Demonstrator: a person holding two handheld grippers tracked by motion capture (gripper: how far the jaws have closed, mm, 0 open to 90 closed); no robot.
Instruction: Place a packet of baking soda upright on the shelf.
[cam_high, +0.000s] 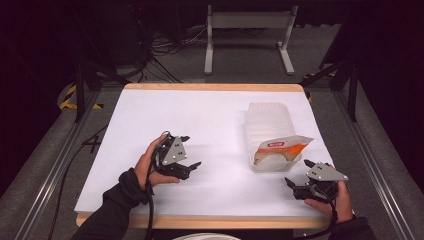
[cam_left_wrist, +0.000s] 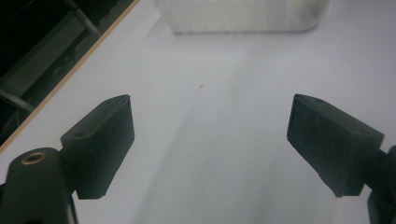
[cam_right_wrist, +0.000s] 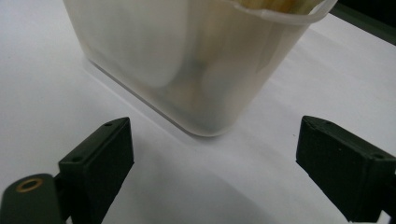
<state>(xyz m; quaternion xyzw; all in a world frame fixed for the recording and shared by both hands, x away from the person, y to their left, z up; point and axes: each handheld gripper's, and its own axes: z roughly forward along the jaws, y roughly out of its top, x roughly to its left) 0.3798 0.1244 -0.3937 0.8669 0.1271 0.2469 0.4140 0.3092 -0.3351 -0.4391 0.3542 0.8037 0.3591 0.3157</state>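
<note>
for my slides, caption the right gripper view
Open right hand-held gripper faces a translucent plastic tub on the white table.

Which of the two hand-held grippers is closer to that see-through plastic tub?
Right. The right hand-held gripper sits just off the translucent plastic tub's near corner; the left hand-held gripper is farther off across the white table.

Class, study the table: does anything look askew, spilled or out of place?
One thing: the orange-and-white packet sits crooked in the translucent plastic tub, its corner poking over the right rim. Nothing is spilled on the white table. Both grippers are open and hold nothing.
</note>
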